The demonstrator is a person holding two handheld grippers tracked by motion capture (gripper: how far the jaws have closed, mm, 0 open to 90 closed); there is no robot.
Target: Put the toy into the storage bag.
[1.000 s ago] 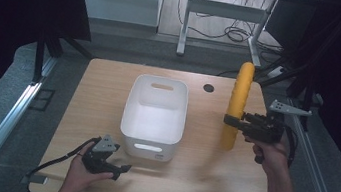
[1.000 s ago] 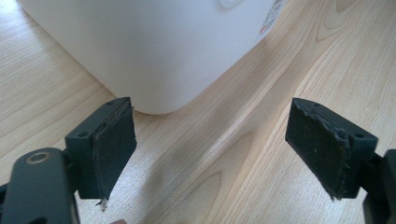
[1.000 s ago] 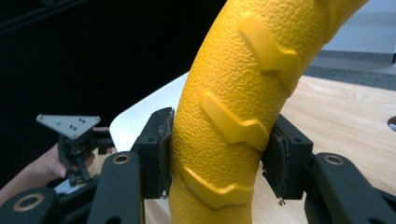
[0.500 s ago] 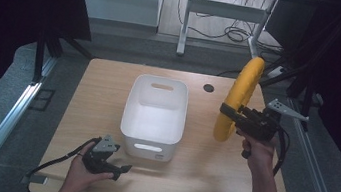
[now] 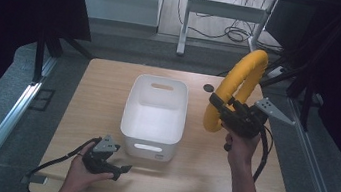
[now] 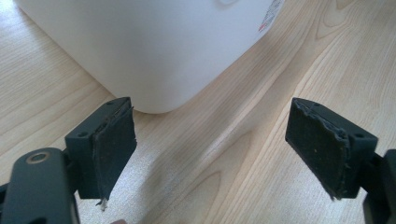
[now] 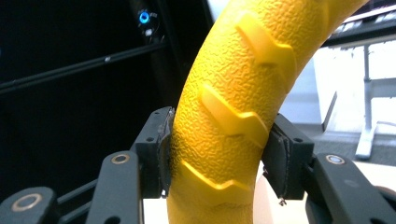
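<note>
In the high view, the right gripper (image 5: 218, 104) is in the right half of the frame, above the wooden table (image 5: 107, 97), and it is clamped on a yellow ring (image 5: 233, 84) with a tyre-like tread. One second ago the ring looked like a thin upright bar, edge-on, further to the right. Now it is turned, so its open loop shows, and it has moved left, closer to the white plastic bin (image 5: 156, 109) in the middle of the frame. I think this means the carrying is almost finished and the lowering into the bin comes next. The left gripper (image 5: 123, 169) lies low at the lower left, just beside the near wall of the bin, as before.

In the left gripper view, the jaws stand wide apart over bare wood, and the rounded corner of the bin (image 6: 154, 46) occupies the top.

In the right gripper view, both pads (image 7: 164, 149) press on the ring (image 7: 229, 116), which rises to the upper right.
</note>
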